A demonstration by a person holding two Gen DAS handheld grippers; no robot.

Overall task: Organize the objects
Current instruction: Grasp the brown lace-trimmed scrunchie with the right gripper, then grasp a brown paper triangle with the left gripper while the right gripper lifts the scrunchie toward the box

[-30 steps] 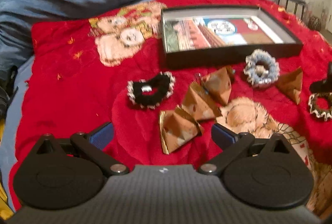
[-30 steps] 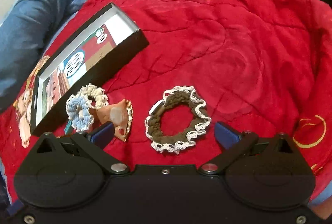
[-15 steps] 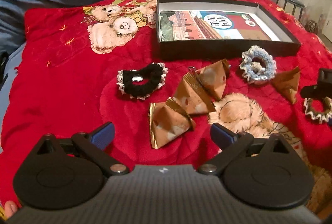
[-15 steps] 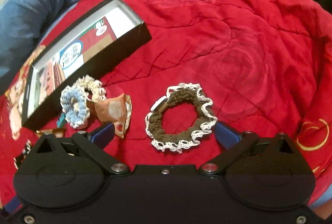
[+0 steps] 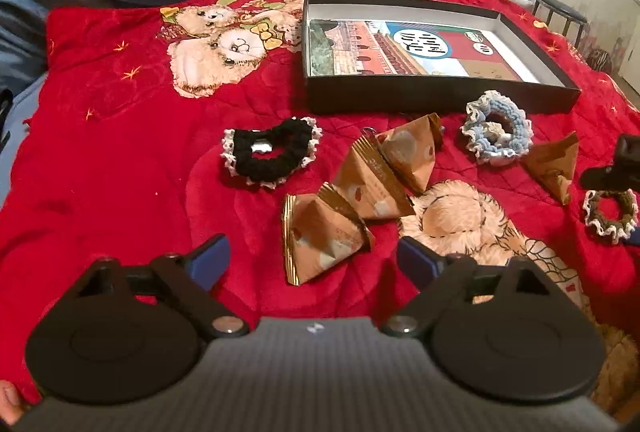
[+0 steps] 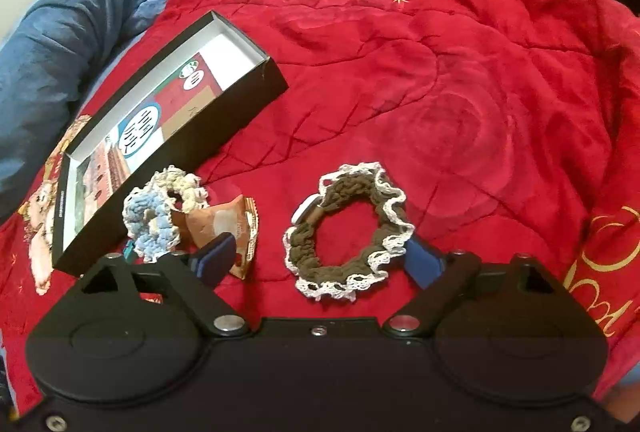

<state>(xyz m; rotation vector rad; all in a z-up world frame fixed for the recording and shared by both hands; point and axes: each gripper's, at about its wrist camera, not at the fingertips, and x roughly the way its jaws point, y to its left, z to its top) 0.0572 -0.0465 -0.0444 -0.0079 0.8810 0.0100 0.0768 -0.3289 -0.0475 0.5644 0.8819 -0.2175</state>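
The left gripper [image 5: 312, 258] hangs with its blue-padded fingers spread wide and holding nothing, and just ahead of them, slightly right of center, lies a tan pyramid-shaped packet [image 5: 320, 240] with a crimped gold edge, two more like it trailing away toward a shallow black box [image 5: 432, 100] lined with a printed picture. The right gripper [image 6: 318, 260] is likewise spread apart and bare, a brown crocheted scrunchie [image 6: 348, 228] with white lace edging lying between its fingertips on the red blanket [image 6: 460, 80], its rim just against the right finger [image 6: 424, 262].
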